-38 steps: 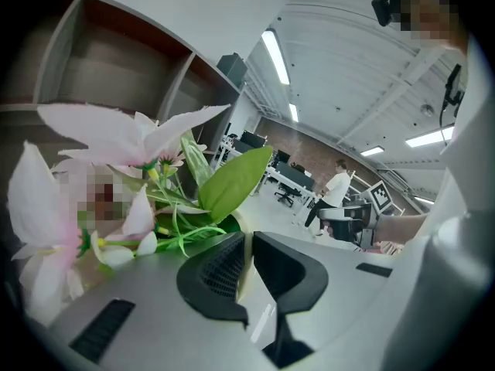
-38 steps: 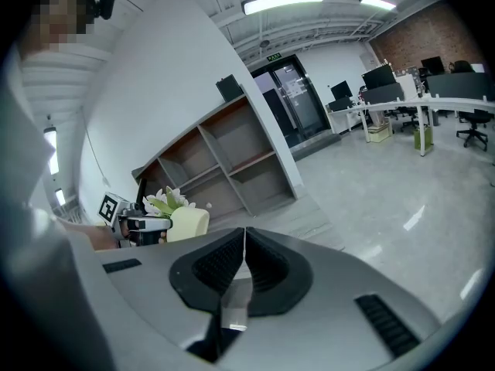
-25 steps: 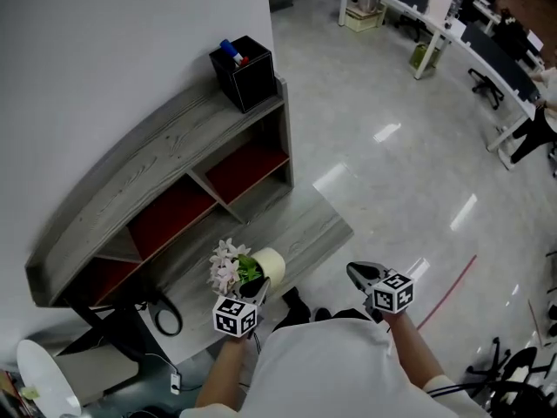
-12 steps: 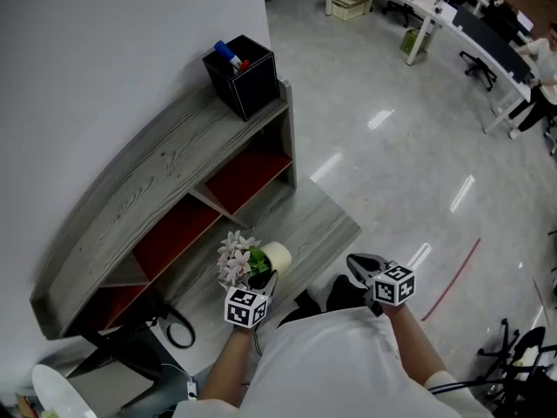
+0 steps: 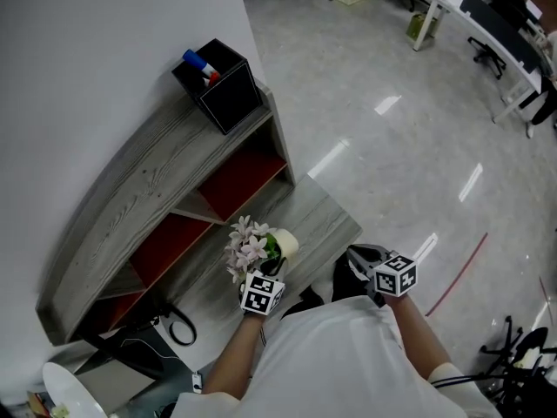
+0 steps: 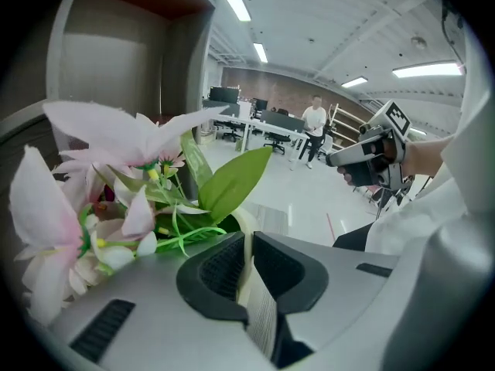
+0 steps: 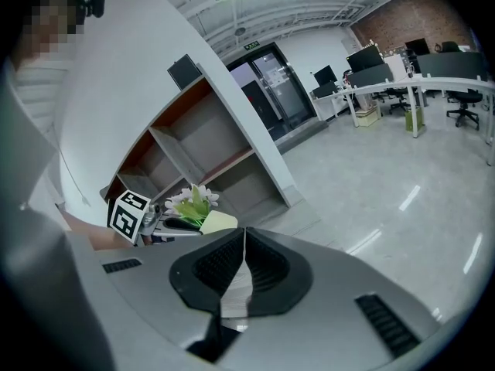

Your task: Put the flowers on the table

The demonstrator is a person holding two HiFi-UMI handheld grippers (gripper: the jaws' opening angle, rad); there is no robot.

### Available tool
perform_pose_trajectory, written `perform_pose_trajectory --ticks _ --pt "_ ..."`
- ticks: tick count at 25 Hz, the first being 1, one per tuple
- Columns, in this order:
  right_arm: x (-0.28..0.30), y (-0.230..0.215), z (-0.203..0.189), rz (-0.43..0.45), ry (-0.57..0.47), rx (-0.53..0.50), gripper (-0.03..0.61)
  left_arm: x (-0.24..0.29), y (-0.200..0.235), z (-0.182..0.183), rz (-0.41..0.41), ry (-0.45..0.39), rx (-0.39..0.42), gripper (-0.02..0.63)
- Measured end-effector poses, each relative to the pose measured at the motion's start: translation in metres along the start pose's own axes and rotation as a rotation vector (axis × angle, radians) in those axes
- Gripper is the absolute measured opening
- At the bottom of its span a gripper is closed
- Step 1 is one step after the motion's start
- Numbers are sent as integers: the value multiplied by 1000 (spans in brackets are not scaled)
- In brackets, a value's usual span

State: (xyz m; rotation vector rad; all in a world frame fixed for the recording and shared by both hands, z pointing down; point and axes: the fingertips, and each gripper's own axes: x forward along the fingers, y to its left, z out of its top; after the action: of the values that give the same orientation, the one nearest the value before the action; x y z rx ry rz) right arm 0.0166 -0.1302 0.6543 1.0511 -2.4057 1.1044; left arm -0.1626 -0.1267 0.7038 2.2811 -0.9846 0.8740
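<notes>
A small cream pot (image 5: pixel 285 243) of pink-white flowers (image 5: pixel 247 244) with green leaves hangs over the low grey board (image 5: pixel 318 219) of the wooden shelf unit. My left gripper (image 5: pixel 272 266) is shut on the pot's rim (image 6: pixel 246 273); petals and leaves (image 6: pixel 116 199) fill the left gripper view. My right gripper (image 5: pixel 355 258) is held beside it on the right, over the floor, shut with nothing in it (image 7: pixel 244 247). The right gripper view shows the flowers (image 7: pixel 190 199) and the left gripper's marker cube (image 7: pixel 128 213) at its left.
The grey shelf unit (image 5: pixel 144 185) stands against the white wall, with red-backed compartments (image 5: pixel 239 177) and a black box of pens (image 5: pixel 218 87) on top. A black cable (image 5: pixel 178 327) lies lower left. White desks and chairs (image 5: pixel 487 24) stand far right across the glossy floor.
My left gripper has carried the flower pot a little forward and to the right over the low board. The right gripper has hardly moved.
</notes>
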Motion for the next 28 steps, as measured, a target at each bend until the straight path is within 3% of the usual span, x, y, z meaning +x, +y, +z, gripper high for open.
perform_pose_trajectory --ticks 10,22,28 --pt "8 -44 43 64 34 -12 20 66 32 28 114 138 54 48" --pt "26 -83 62 120 143 -62 20 143 73 23 146 323 115 48" --pt "40 -91 66 159 204 -93 21 170 90 19 179 372 78 49"
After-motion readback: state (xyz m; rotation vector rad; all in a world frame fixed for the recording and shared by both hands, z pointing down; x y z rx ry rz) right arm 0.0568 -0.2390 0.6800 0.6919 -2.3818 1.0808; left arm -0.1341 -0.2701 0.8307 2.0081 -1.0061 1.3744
